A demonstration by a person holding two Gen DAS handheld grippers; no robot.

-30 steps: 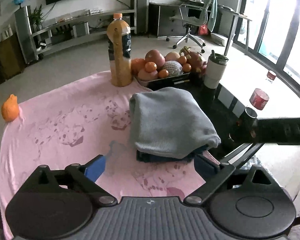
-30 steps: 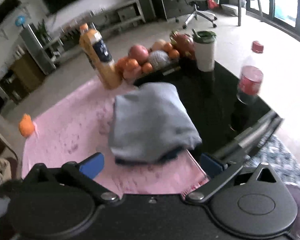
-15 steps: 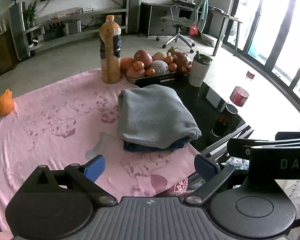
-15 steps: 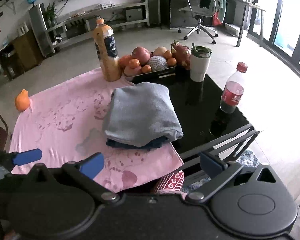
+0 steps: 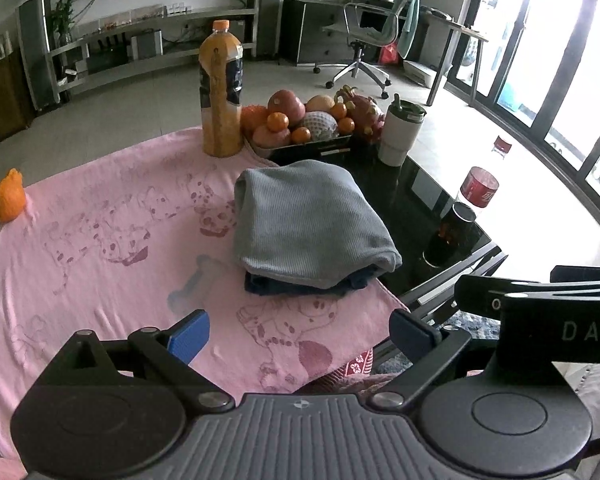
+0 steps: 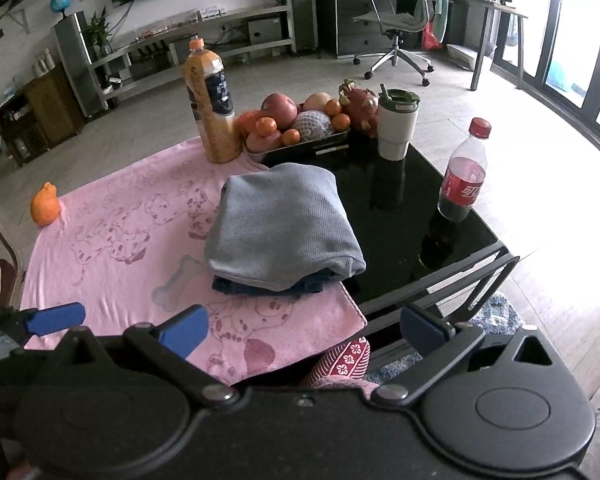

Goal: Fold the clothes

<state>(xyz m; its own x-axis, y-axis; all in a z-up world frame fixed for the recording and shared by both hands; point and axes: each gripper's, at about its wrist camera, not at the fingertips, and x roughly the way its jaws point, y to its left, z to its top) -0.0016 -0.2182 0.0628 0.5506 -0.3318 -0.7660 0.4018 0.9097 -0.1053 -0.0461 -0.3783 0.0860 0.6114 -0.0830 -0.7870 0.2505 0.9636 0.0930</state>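
While both tools hang back from the table edge, each stands with its blue fingers spread apart and nothing between them: the left gripper (image 5: 298,330) and the right gripper (image 6: 303,326) are empty and touch no cloth. Directly ahead of both, well clear of the fingertips, sits the folded grey garment (image 5: 308,220), stacked squarely on a dark blue garment (image 5: 300,283) whose edge shows beneath its near side. The stack rests on the pink towel (image 5: 112,240), at its right margin, where the black glass table (image 6: 396,216) begins.

Judgement: the grey knit is soft, light and limp; it will sag and unfold if lifted by one corner. Best hold is at the near folded edge, both layers pinched together, or one tool at each near corner. The folding appears complete.

Beyond the stack stand a juice bottle (image 5: 220,92), a fruit tray (image 5: 312,146) and a tumbler (image 5: 400,130); a cola bottle (image 6: 464,172) stands to the right.
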